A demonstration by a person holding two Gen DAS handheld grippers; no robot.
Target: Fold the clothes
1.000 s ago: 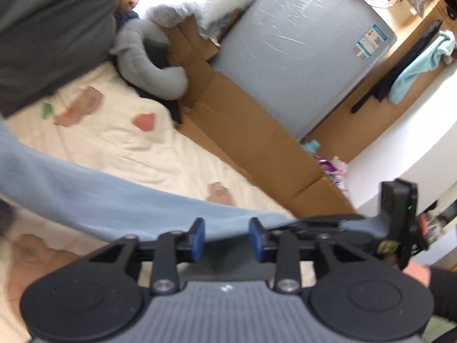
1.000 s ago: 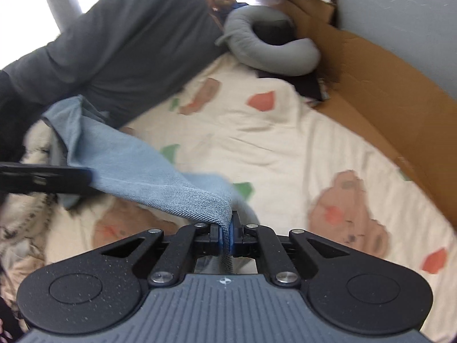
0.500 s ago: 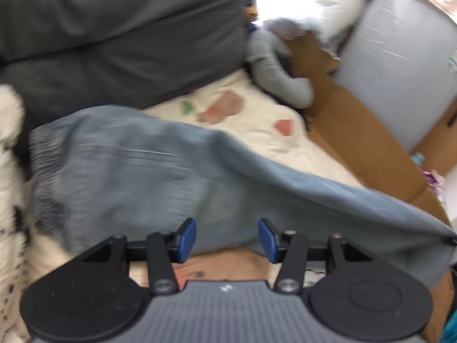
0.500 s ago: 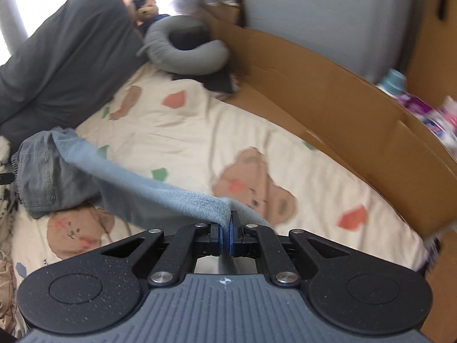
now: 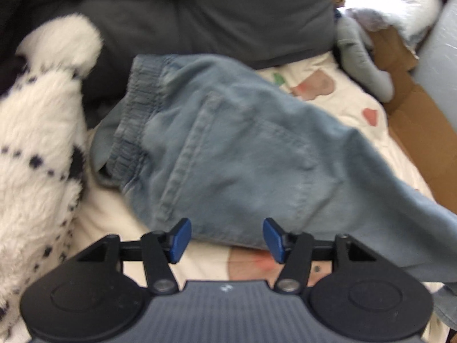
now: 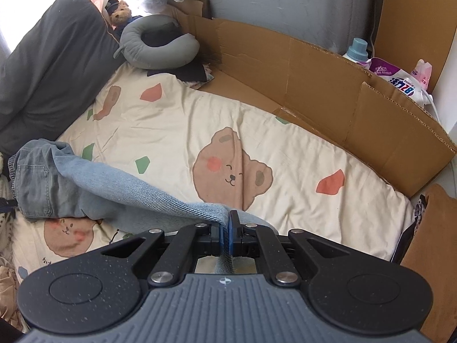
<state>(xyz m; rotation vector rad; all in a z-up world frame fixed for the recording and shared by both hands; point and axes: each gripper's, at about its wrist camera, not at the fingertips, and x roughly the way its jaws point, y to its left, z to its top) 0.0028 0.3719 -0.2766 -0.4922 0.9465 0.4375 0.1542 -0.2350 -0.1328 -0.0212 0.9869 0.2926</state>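
A pair of light blue jeans (image 5: 234, 154) lies crumpled on the bear-print bed sheet (image 5: 108, 217), elastic waistband toward the dark pillow. My left gripper (image 5: 227, 238) hovers just before the near edge of the jeans, open, nothing between its blue pads. In the right wrist view the jeans (image 6: 51, 183) bunch at the left and one leg stretches across to my right gripper (image 6: 228, 234), which is shut on the leg's end. The cloth runs taut and lifted off the sheet (image 6: 182, 120).
A fluffy white spotted blanket (image 5: 34, 154) lies left of the jeans. Dark grey pillows (image 6: 48, 57) line the head of the bed, with a grey neck pillow (image 6: 154, 48) and a teddy bear (image 6: 120, 8). Cardboard sheets (image 6: 328, 91) wall the far side; detergent bottles (image 6: 400, 77) stand behind.
My left gripper swung left and down toward the waistband and its pads spread wider. My right gripper pulled the jeans leg rightward along the bed, staying shut on it.
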